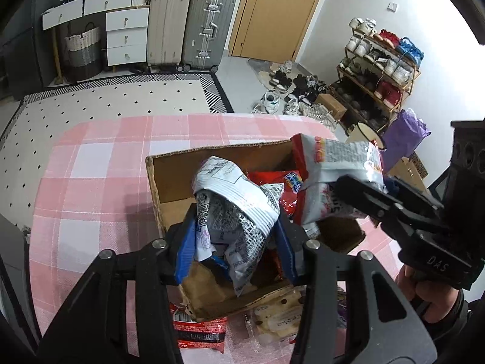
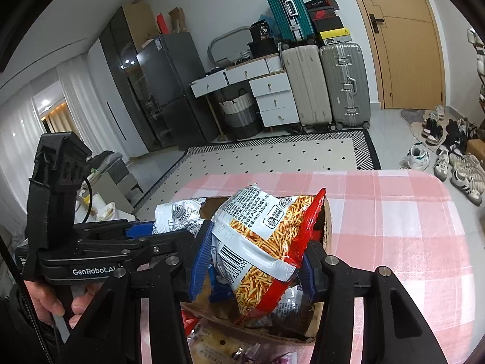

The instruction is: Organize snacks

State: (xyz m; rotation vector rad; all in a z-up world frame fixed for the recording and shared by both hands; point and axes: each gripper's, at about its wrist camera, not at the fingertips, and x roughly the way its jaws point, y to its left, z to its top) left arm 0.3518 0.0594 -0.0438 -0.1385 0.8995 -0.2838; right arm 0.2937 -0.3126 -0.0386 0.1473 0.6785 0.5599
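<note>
Over the cardboard box [image 1: 169, 179] at frame centre, left gripper [image 1: 235, 236] and right gripper [image 2: 251, 261] each clamp a snack bag; lower both fully inside before letting go.

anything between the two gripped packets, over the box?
Left-wrist view: a red packet in the cardboard box shows between the silver packet and red-edged packet.
</note>
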